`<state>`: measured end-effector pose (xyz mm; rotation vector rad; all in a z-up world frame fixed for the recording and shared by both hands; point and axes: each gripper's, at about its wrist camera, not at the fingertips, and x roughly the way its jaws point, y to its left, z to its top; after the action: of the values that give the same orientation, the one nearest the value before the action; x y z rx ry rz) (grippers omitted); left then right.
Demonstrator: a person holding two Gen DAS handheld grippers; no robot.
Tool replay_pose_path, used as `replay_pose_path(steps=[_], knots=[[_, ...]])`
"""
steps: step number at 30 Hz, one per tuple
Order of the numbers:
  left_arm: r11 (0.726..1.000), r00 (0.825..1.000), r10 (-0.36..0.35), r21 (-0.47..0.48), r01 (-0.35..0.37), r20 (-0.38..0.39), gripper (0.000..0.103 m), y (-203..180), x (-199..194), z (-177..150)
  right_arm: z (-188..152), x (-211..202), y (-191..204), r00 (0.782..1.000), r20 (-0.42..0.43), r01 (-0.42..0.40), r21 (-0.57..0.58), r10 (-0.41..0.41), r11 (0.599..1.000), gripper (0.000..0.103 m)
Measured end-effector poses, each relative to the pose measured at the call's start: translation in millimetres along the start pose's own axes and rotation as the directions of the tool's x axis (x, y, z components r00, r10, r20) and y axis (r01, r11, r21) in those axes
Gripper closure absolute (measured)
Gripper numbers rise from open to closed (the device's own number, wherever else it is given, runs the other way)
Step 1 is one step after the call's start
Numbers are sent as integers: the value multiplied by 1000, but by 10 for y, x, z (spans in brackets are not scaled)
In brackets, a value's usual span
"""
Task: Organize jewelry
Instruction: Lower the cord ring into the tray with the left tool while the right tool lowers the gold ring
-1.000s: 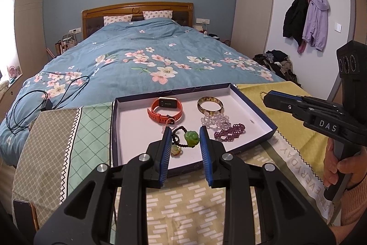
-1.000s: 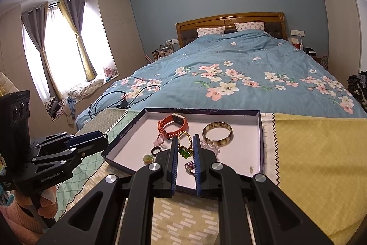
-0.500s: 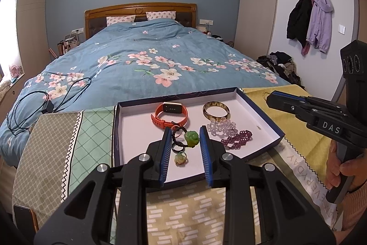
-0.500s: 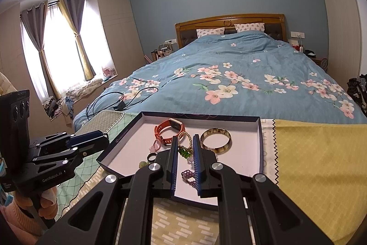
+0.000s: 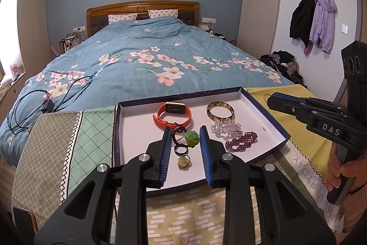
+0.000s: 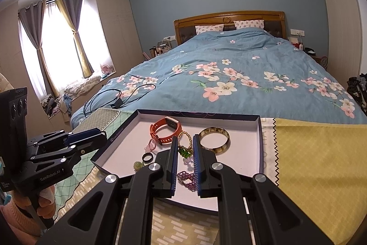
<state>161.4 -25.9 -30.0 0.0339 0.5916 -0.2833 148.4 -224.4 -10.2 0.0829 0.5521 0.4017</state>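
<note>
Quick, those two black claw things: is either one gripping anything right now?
Left gripper: open, empty, above the tray.
Right gripper: narrow gap between its fingers, nothing gripped.

Home bedroom: a bed (image 5: 146, 61) with wooden headboard (image 5: 142, 7) at the far wall, curtained window (image 6: 57, 43) left, coats (image 5: 312, 17) hung on the right wall.

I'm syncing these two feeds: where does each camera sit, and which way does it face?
Left wrist: on the left gripper, facing the tray and bed; right gripper and a hand show at right.
Right wrist: on the right gripper, same direction; left gripper at left.
Shared: tray, orange watch, bangle.
</note>
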Motion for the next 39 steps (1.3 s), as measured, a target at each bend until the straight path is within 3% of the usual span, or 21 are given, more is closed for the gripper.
replay_pose_path(steps=[39], knots=[[999,998,39,-24,-40,-40,78,51,312,35,-14,250,-115,999,-46,9,2,-9,1000,92]])
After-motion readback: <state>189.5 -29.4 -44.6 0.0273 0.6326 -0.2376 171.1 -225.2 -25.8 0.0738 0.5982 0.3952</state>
